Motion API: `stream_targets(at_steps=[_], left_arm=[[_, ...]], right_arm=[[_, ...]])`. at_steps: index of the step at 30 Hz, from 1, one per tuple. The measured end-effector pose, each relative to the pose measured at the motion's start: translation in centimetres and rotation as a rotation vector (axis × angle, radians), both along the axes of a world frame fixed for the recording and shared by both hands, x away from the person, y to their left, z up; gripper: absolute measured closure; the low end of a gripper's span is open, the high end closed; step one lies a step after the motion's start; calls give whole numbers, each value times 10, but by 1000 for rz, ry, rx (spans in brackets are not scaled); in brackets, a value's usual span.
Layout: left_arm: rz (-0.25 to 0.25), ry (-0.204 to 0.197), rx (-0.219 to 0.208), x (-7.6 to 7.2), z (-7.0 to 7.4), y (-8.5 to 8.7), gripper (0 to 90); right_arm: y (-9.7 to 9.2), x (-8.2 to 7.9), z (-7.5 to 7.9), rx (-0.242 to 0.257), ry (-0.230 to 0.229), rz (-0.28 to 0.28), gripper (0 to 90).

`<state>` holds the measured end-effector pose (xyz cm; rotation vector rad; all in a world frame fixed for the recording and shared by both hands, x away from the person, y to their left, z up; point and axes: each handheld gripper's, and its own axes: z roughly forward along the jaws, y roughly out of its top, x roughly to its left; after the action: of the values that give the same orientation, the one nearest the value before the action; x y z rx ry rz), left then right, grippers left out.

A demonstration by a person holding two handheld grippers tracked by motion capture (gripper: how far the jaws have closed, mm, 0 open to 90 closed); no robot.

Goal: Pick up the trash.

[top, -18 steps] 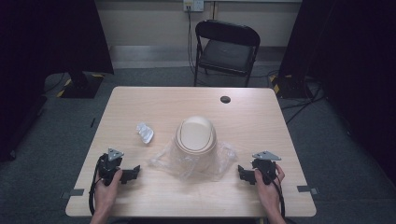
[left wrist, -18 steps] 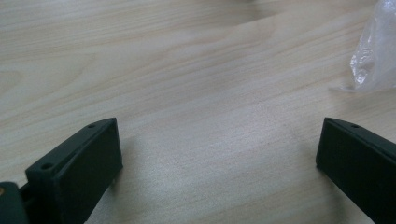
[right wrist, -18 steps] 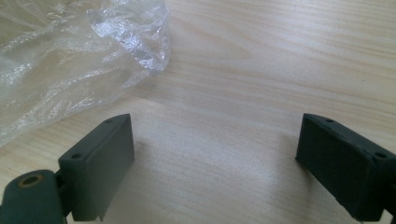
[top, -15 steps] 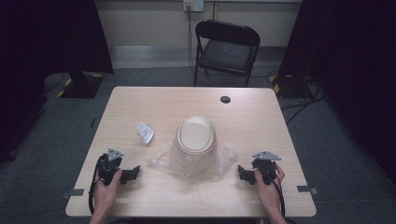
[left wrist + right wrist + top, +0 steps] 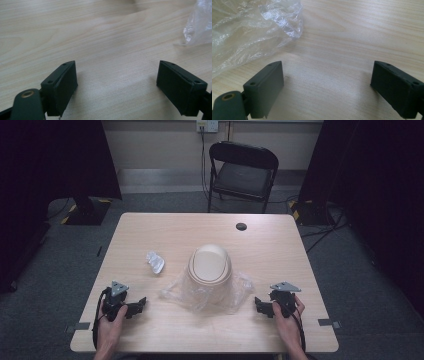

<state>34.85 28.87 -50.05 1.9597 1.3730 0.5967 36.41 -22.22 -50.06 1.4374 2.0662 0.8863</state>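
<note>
One bowl stack (image 5: 209,265), two idle grippers

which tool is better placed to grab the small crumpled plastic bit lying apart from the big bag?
Left, probably. The crumpled plastic piece lies on the left half of the table, closer to the left tool. The right tool would have to cross the bag. Both are open.

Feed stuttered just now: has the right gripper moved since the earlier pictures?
No. The right gripper sits at the same spot by the plastic sheet's right edge, near the table's front right corner, jaws open.
</note>
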Motion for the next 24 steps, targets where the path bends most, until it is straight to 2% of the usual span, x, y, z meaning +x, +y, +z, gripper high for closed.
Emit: stream_targets(at_steps=[5,7,8,9,10,11,13,14,16,24], left_arm=[[-9,-6,-31,-4,5,2,167],[-21,-14,-81,-7,10,5,167],[-21,-14,-81,-7,10,5,167],[-43,-23,-110,-11,14,6,167],[-43,-23,-110,-11,14,6,167],[-67,-30,-134,-14,17,4,166],[-78,-27,-138,-15,19,3,167],[-115,-10,-141,-16,22,0,188],[-142,-8,-144,-16,26,-5,225],[-173,-18,-180,-15,39,-19,230]], right_arm=[[0,0,0,0,0,0,102],[0,0,0,0,0,0,102],[0,0,0,0,0,0,102],[0,0,0,0,0,0,102],[0,0,0,0,0,0,102],[0,0,0,0,0,0,102],[0,0,0,0,0,0,102],[0,0,0,0,-1,0,102],[0,0,0,0,0,0,102],[-1,0,0,2,3,14,103]])
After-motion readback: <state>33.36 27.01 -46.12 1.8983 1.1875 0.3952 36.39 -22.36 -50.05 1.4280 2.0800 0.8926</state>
